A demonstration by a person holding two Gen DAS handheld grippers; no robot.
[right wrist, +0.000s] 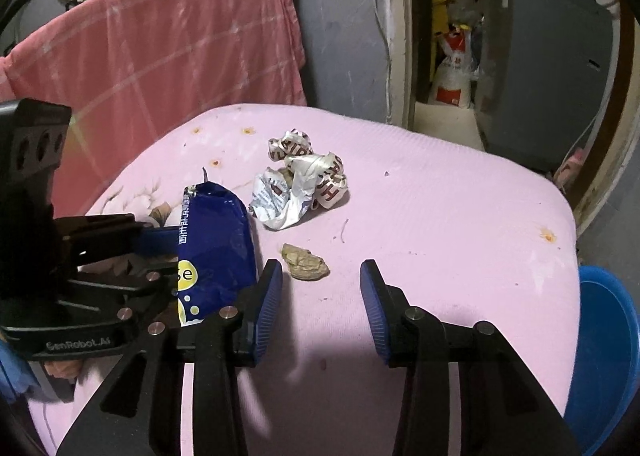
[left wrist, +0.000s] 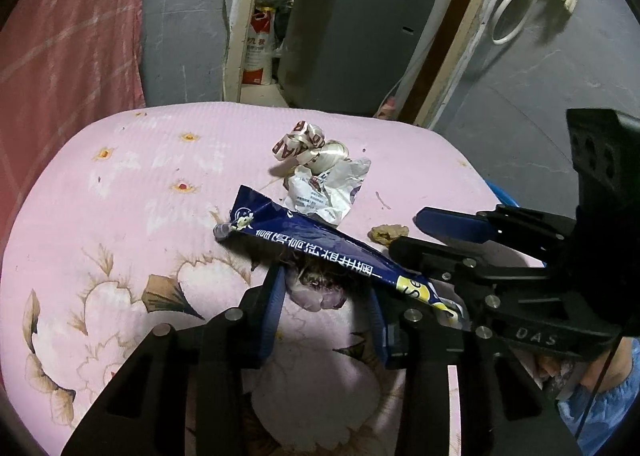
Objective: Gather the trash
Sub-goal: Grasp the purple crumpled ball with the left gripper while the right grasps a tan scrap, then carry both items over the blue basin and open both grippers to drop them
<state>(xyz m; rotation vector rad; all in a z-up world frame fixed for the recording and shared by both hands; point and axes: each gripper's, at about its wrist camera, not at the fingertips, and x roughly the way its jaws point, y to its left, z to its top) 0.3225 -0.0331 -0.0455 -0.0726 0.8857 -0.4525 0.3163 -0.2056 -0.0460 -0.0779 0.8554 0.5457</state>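
The left gripper (left wrist: pixel 326 296) is clamping the blue wrapper (left wrist: pixel 304 240), while the right gripper (right wrist: pixel 320 296) is hanging released, the brown scrap (right wrist: pixel 306 258) lying just ahead.

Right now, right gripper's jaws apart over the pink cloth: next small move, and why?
Probably ease the right gripper forward and slightly left in its view so its pads straddle the small crumpled brown scrap. Its jaws stand open with only the pink flowered cloth between them; the scrap lies loose just ahead, apart from the dark blue foil wrapper.
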